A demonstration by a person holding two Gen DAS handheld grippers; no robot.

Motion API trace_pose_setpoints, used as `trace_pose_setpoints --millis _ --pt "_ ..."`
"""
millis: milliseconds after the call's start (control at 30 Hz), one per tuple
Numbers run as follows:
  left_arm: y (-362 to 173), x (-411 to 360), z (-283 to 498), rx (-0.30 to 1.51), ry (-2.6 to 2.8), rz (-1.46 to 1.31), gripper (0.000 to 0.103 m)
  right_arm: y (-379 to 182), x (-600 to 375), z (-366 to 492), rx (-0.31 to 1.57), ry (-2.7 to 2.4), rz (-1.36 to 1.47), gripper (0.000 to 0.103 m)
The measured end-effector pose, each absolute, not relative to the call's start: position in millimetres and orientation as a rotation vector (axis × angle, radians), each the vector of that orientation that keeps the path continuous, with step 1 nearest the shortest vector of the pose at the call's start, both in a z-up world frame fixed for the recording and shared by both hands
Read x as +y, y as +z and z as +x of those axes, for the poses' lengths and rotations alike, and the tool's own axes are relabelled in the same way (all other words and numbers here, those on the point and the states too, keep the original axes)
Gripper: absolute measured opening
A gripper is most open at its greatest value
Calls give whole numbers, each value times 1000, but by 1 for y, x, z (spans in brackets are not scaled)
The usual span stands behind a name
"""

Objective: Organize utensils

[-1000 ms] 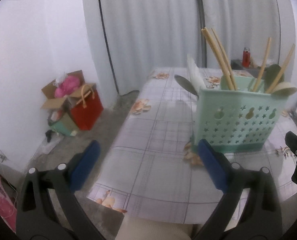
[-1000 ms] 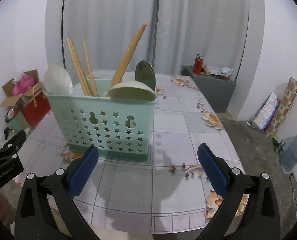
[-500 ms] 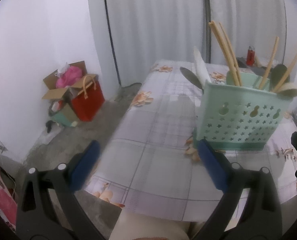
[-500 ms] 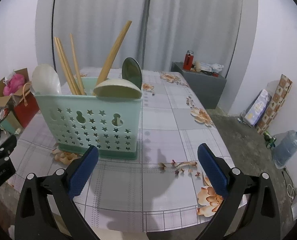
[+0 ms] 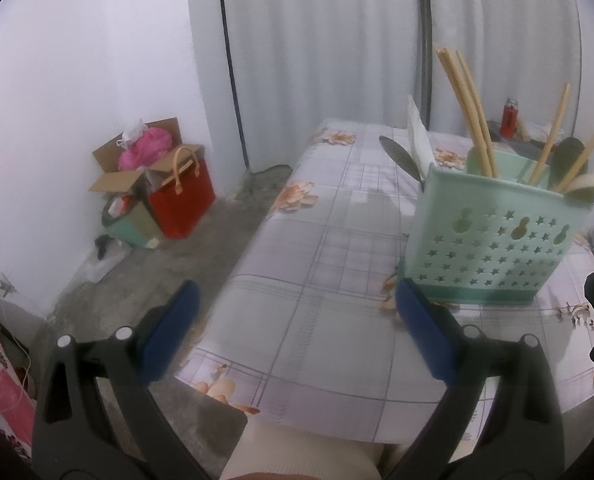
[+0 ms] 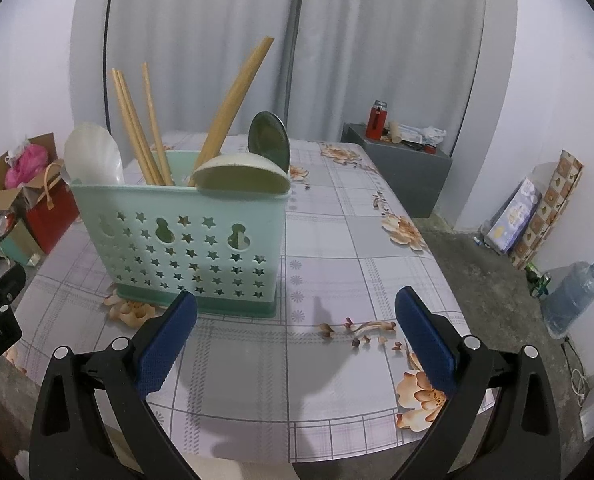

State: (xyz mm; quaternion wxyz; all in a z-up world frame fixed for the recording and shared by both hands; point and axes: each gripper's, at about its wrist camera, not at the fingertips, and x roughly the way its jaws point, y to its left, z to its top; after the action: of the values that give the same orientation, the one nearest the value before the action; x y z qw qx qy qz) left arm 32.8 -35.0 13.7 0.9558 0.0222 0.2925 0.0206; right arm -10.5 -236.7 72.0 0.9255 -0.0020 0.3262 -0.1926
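Observation:
A mint-green perforated utensil holder (image 6: 185, 240) stands upright on the flowered tablecloth (image 6: 337, 248); it also shows in the left wrist view (image 5: 485, 248). It holds wooden chopsticks (image 6: 137, 128), a wooden-handled ladle (image 6: 241, 172), a white spoon (image 6: 93, 156) and a dark green spoon (image 6: 269, 136). My right gripper (image 6: 295, 336) is open and empty, in front of the holder near the table's front edge. My left gripper (image 5: 295, 328) is open and empty, over the table's front left corner, left of the holder.
A cardboard box and red bag (image 5: 177, 196) sit on the floor at left. A grey cabinet (image 6: 405, 164) with a red bottle stands behind the table. A water jug (image 6: 569, 296) and boxes stand by the right wall.
Both grippers have drawn back from the holder, so it looks smaller and farther away. Both stay open and empty. The holder has not moved.

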Motion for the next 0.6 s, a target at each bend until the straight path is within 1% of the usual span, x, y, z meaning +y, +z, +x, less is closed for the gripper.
trace_pose_setpoints --millis 600 --pt "12 -37 31 599 29 58 94 73 -238 -14 673 -400 9 96"
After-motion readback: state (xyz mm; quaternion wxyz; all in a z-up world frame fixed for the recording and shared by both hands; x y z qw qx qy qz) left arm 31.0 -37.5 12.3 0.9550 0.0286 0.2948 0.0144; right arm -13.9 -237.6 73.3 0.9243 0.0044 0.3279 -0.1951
